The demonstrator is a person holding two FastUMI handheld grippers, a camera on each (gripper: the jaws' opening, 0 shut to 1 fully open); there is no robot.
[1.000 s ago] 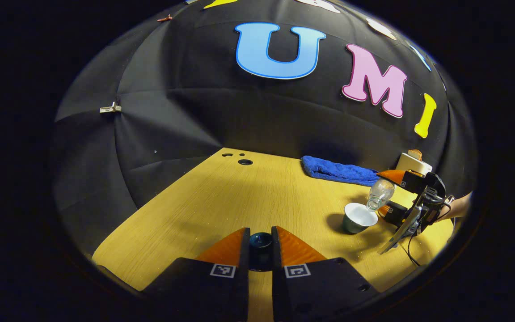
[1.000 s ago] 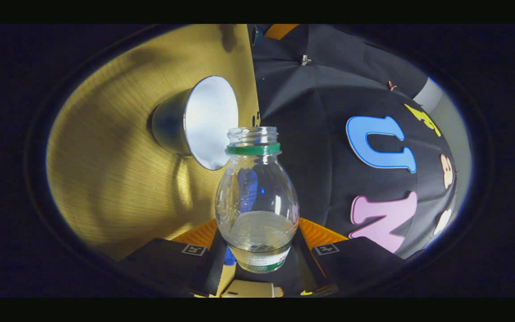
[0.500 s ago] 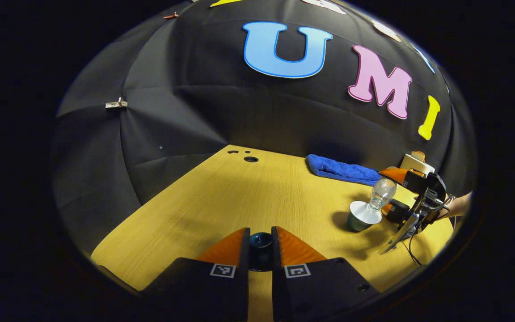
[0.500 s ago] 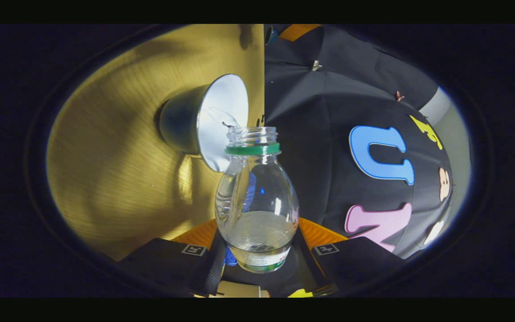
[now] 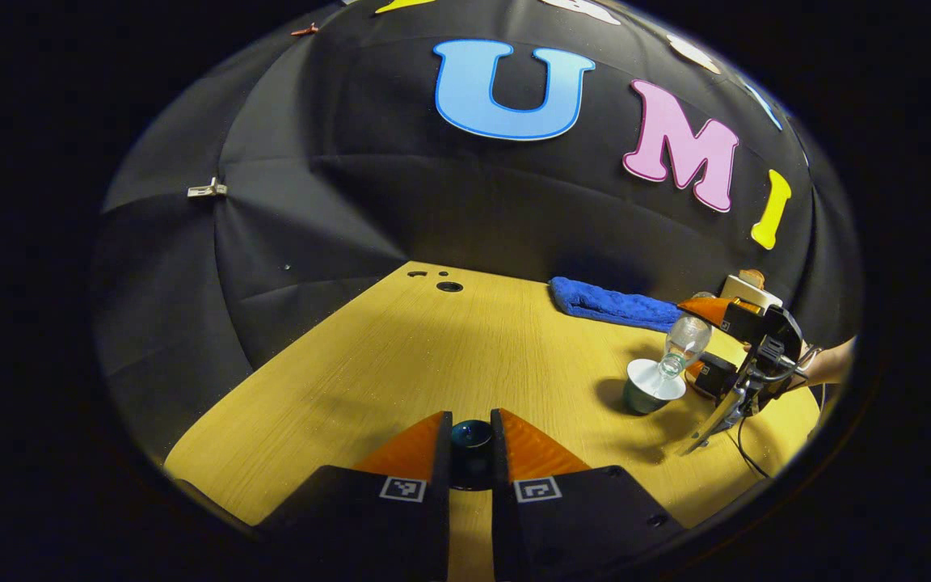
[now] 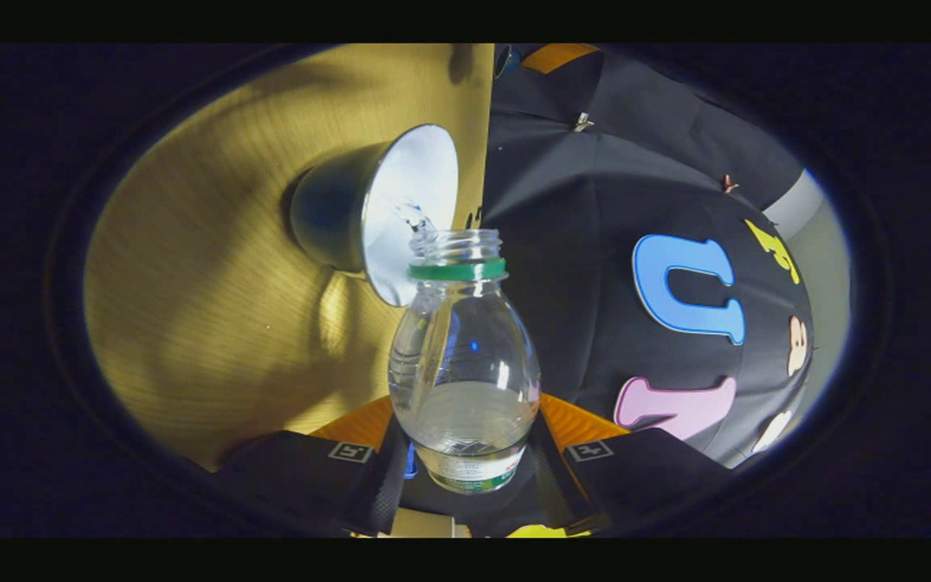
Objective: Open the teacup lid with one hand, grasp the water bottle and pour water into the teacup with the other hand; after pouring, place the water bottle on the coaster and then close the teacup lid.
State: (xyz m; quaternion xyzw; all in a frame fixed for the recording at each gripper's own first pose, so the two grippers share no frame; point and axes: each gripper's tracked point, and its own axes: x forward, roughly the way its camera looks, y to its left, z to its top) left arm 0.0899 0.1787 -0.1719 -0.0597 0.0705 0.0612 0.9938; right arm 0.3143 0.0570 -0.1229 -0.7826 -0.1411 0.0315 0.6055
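My left gripper (image 5: 470, 444) is shut on the dark round teacup lid (image 5: 470, 436), held just above the wooden table (image 5: 433, 356). Far right in the left gripper view, the open teacup (image 5: 648, 385) stands on the table, dark outside and white inside. The right gripper (image 5: 708, 339) holds the clear water bottle (image 5: 680, 343) tipped mouth-down over the cup. In the right gripper view the bottle (image 6: 464, 372), uncapped with a green neck ring, sits between my right gripper's (image 6: 465, 436) fingers, and water runs from its mouth into the teacup (image 6: 377, 210).
A blue cloth (image 5: 607, 303) lies along the back edge of the table. A white object with a brown top (image 5: 747, 288) stands behind the right gripper. A hand (image 5: 829, 368) holds that gripper. Small holes (image 5: 448, 286) mark the table's far corner.
The bottle has tipped further over the teacup and its mouth has come closer to the rim; water now flows into the cup. The left gripper keeps hold of the lid.
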